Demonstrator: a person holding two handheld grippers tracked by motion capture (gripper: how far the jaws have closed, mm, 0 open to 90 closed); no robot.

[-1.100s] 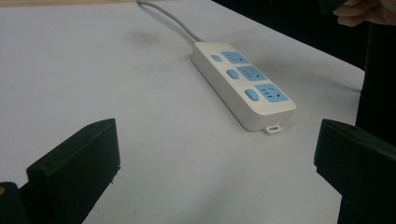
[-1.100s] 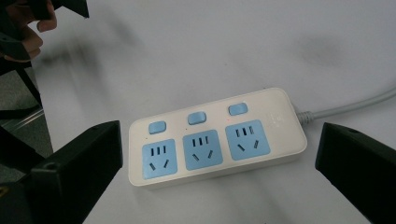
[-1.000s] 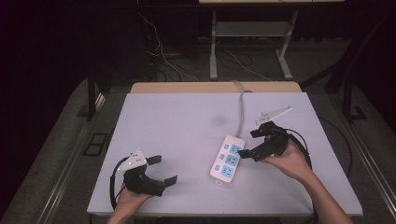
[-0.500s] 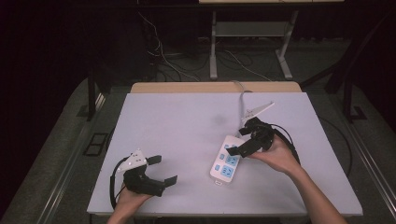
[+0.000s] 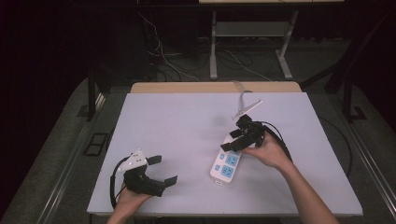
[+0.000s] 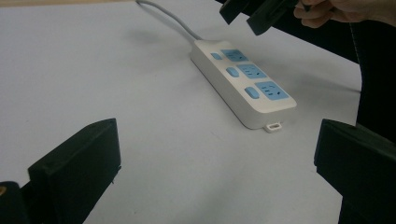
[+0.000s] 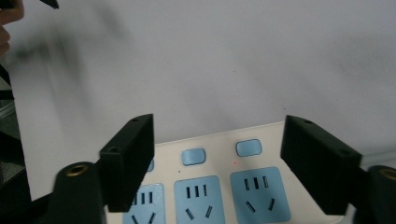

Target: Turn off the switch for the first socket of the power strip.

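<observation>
Currently the power strip (image 5: 227,161) lies flat on the white table (image 5: 177,135), right of centre, its long axis running diagonally toward the near edge. White body, three blue sockets, each with a blue switch button beside it. Its grey cord (image 5: 241,95) leaves the far end and runs off over the back edge of the table. In the right gripper view a small red dot sits near one button (image 7: 248,147); whether that is an indicator light I cannot tell.

Right gripper (image 5: 236,139) hovers over the strip's far end, jaws spread wide and empty, straddling the row of buttons as its own camera sees them. No contact visible; whether the tips touch the casing cannot be judged.

Left gripper (image 5: 163,170) rests near the front left of the table, well apart from the strip, jaws also wide open and holding nothing. It does not brace the strip.

Risks, as judgement:
- Strip is unrestrained. A sideways or angled push on a button would likely slide or pivot it on the smooth surface rather than click the switch.
- Jaws this far apart give a poor pressing tip; a jaw could land on a socket face or between buttons, or catch the wrong button.
- Closing across the casing from above could skid off the rounded edges.
- Cord is slack but anchored off-table; dragging the strip forward may tighten it and twist the far end.
</observation>
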